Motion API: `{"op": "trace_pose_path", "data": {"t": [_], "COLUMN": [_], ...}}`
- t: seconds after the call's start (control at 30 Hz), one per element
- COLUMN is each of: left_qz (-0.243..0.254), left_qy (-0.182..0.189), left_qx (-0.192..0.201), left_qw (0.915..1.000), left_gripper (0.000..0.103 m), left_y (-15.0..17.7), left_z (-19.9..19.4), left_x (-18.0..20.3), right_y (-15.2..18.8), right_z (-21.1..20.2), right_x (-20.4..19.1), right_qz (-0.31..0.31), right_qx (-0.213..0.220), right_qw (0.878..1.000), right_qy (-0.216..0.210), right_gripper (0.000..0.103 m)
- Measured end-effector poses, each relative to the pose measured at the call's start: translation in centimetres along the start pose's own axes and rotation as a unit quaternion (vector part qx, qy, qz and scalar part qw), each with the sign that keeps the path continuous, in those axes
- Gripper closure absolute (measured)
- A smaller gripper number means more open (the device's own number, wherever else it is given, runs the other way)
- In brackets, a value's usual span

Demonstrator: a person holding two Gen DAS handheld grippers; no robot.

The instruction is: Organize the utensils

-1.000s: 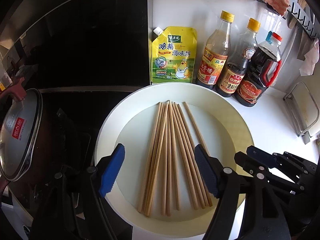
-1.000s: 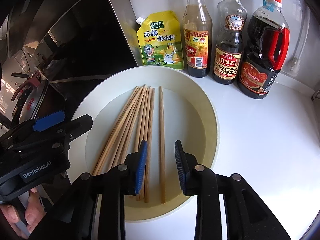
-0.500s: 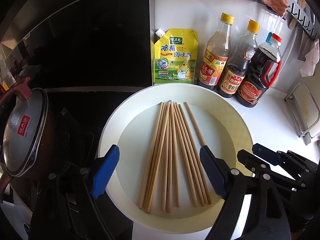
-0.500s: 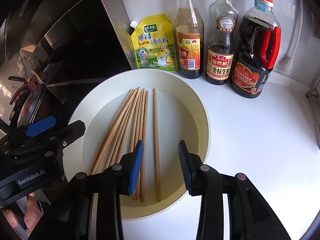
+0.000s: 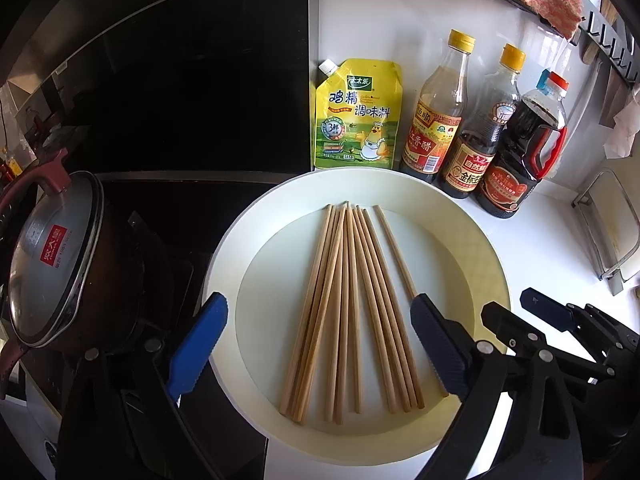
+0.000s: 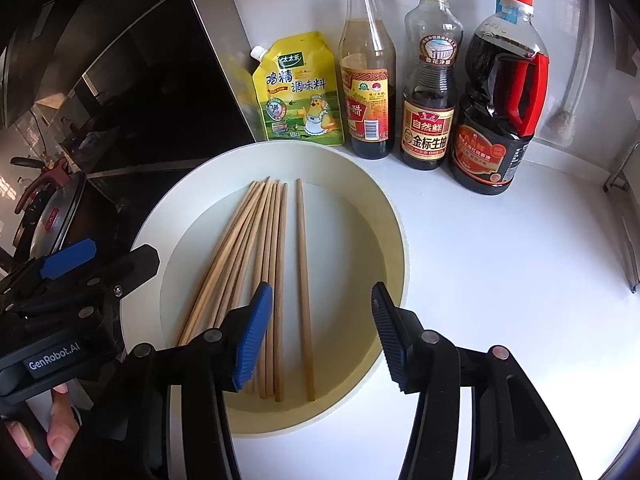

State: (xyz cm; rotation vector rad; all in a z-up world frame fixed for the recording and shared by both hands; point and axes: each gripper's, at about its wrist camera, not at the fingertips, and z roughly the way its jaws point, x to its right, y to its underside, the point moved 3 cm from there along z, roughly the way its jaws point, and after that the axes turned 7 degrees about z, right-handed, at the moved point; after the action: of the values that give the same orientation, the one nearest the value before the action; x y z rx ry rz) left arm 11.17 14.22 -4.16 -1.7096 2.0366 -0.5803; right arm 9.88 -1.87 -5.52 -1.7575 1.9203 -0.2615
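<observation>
Several wooden chopsticks [image 5: 344,300] lie side by side in a wide cream plate [image 5: 480,248] on the white counter. In the right wrist view the bundle [image 6: 256,248] fans out, and one chopstick [image 6: 304,280] lies apart on its right, inside the plate [image 6: 384,220]. My left gripper [image 5: 320,312] hovers over the near ends, its jaws opening wide with nothing pressed between the blue pads. My right gripper [image 6: 320,300] hangs above the lone chopstick, its jaws also opening and holding nothing. Each gripper shows in the other's view: the left [image 6: 68,276], the right [image 5: 560,320].
A yellow seasoning pouch [image 5: 356,116] and three sauce bottles [image 5: 472,128] stand behind the plate by the wall. A lidded pot [image 5: 52,260] sits on the black stove at the left. A wire rack [image 5: 612,228] is at the right, and a person's fingers [image 6: 56,428] show at the lower left.
Both grippers' jaws have spread wider apart over the plate. Neither hand has shifted, and the chopsticks lie as before.
</observation>
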Motion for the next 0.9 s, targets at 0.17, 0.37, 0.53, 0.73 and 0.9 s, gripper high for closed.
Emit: {"op": "trace_pose_path", "data": {"t": [0.17,0.37,0.53,0.73,0.9], "left_qz": [-0.014,-0.024,-0.015,-0.01,-0.008], "left_qy": [0.002,-0.008,-0.021,-0.033,-0.034], "left_qx": [-0.005,-0.009,-0.007,0.0,-0.001], "left_qw": [0.9999,0.9996,0.9996,0.9994,0.9994], "left_gripper": [0.008,0.008,0.008,0.008,0.008], "left_y": [0.0,0.12,0.1,0.04,0.05], "left_z": [0.01,0.09,-0.07,-0.48,-0.51], "left_x": [-0.23,-0.7,-0.52,-0.52,-0.47], "right_y": [-0.09,-0.09,-0.03,0.02,0.02], "right_z": [-0.09,0.03,0.05,0.11,0.11], "right_x": [0.06,0.36,0.27,0.09,0.02], "right_qz": [0.003,0.009,0.009,0.007,0.007], "right_qx": [0.002,-0.002,-0.003,-0.002,0.0], "right_qw": [1.0,1.0,1.0,1.0,1.0], "right_qy": [0.005,0.011,0.012,0.013,0.014], "right_gripper": [0.042,0.039,0.039,0.039,0.039]}}
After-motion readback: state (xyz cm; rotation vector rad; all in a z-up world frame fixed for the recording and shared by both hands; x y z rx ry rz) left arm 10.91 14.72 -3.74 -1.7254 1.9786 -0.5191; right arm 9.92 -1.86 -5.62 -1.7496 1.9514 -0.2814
